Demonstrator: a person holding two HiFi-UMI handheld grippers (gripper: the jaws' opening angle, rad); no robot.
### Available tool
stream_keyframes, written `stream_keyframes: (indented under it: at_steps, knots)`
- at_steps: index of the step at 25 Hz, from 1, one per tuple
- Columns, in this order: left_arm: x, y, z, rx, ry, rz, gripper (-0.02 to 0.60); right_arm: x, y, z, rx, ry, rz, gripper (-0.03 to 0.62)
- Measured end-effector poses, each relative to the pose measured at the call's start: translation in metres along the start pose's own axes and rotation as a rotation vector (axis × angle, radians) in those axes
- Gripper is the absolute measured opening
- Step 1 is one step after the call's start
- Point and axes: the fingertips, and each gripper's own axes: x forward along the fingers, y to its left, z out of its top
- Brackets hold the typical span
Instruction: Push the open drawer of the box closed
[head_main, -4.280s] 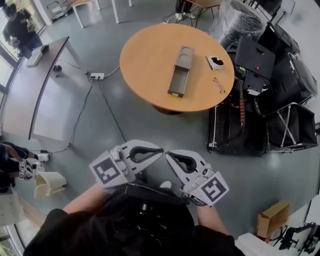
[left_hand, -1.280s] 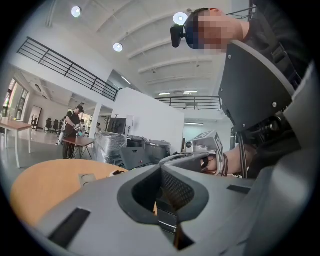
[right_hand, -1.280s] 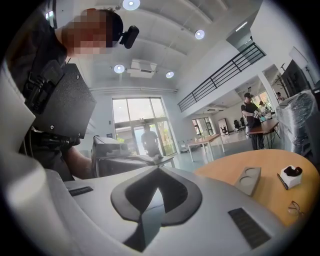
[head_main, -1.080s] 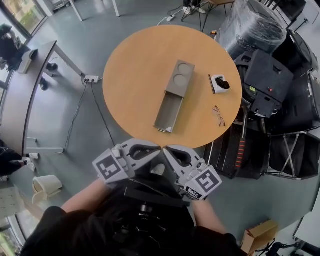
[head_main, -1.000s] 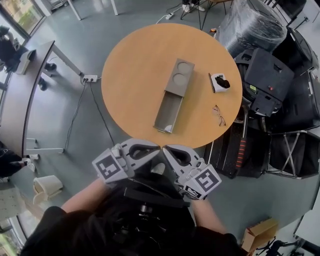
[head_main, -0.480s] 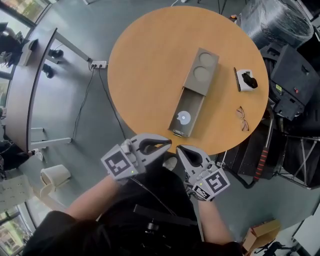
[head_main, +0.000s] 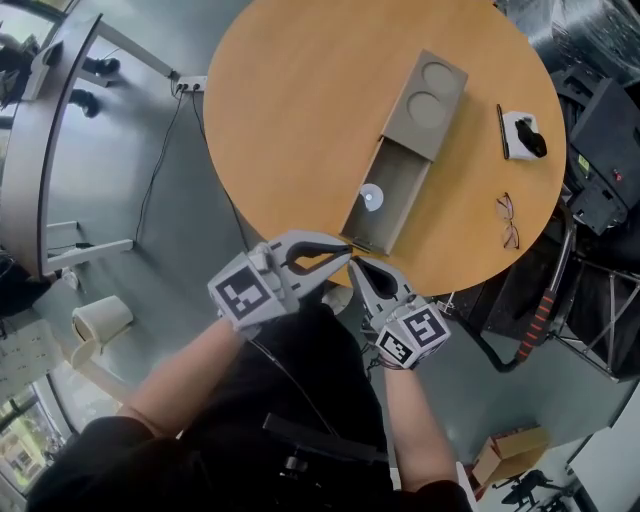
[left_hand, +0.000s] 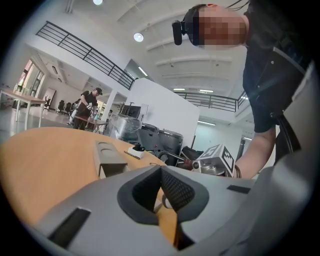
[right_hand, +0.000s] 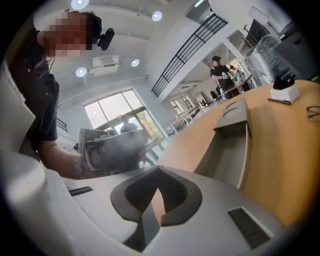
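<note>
A long grey box (head_main: 432, 98) lies on the round wooden table (head_main: 290, 110), with its drawer (head_main: 392, 198) pulled out towards me. A small white disc (head_main: 372, 198) lies in the drawer. Both grippers are held side by side at the table's near edge, just short of the drawer's front. My left gripper (head_main: 343, 254) is shut and holds nothing. My right gripper (head_main: 353, 264) is shut too and equally empty. In the left gripper view the box (left_hand: 108, 158) lies ahead beyond the closed jaws. The right gripper view looks along the open drawer (right_hand: 231, 145).
A white holder with a black object (head_main: 521, 135) and a pair of glasses (head_main: 508, 221) lie on the table right of the box. Black cases (head_main: 605, 120) crowd the floor to the right. A power strip (head_main: 190, 84) and cables lie at the left, a cardboard box (head_main: 506, 456) at lower right.
I have come up to the table, and both grippers have moved forward from over the floor to the drawer's front end. The white disc in the drawer has come into sight.
</note>
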Motion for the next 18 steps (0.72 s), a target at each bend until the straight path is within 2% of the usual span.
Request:
stream_keyframes:
  at_steps: [6,11,18]
  knots:
    - [0.006,0.004,-0.034,-0.036,0.029,0.011,0.032,0.020,-0.018,-0.038,0.093,0.029,-0.011,0.002]
    - [0.015,0.006,-0.059,-0.029,0.070,-0.011,0.032,0.029,-0.038,-0.057,0.155,0.033,-0.041,0.002]
    - [0.020,0.009,-0.066,-0.038,0.084,-0.029,0.032,0.035,-0.050,-0.069,0.194,0.065,-0.051,0.002]
